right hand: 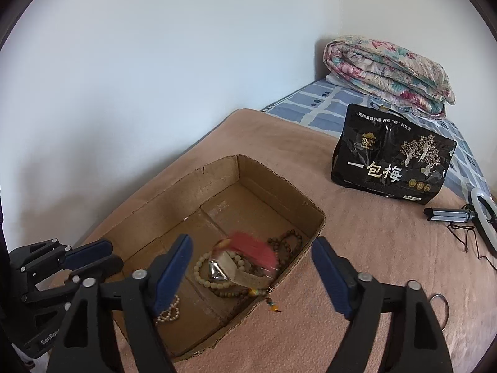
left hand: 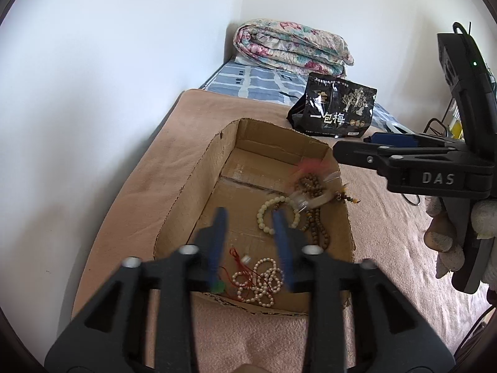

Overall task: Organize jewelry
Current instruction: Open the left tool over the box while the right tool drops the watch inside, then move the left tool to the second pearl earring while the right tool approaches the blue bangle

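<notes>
Jewelry (left hand: 281,214) in cardboard box (left hand: 198,183), under both grippers: left gripper (left hand: 251,242) & right gripper (right hand: 251,267) spread, empty.

Soft, even daylight fills both views, brightest on the white wall (left hand: 124,62), with faint shadows. Fisheye bending and dark vignetting mark the edges. The pink tassel (right hand: 251,244) and left hand-held gripper (left hand: 250,233) show motion blur.
</notes>
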A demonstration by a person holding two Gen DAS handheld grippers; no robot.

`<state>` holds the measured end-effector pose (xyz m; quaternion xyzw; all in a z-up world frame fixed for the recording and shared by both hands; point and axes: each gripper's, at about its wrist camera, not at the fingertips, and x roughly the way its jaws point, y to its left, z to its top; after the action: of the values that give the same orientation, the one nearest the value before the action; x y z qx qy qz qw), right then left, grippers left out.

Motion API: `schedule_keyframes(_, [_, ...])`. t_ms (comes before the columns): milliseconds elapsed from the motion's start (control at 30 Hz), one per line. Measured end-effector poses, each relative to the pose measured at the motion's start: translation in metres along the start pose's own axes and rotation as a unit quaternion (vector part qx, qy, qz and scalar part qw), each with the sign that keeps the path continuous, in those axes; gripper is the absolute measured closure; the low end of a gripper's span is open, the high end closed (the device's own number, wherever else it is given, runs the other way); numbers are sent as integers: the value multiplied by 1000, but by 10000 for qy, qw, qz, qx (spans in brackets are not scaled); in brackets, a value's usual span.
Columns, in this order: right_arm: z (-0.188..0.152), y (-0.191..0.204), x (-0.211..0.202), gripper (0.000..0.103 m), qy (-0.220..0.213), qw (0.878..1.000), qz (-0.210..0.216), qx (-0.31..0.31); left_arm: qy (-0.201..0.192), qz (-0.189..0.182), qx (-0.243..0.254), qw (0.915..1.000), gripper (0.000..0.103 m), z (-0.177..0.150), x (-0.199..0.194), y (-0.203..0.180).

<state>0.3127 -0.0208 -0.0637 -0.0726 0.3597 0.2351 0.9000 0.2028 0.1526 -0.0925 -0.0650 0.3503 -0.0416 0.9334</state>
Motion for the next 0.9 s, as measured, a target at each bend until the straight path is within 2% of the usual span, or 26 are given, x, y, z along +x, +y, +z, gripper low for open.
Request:
schedule_keyframes(200, [4,5,-6,6,-82,9998,-141,-142,23,25,-64,10000,57,-1,0,3])
schedule_keyframes(600, [1,10,-19,3,-152,9992,-235,-284,22,24,-85,10000,57,-3,-4,0])
schedule_keyframes(900, [-12,-13,-35,1,-186,9988,-420,-191,-5,-84,-54,9999,57,-2,-9,-16])
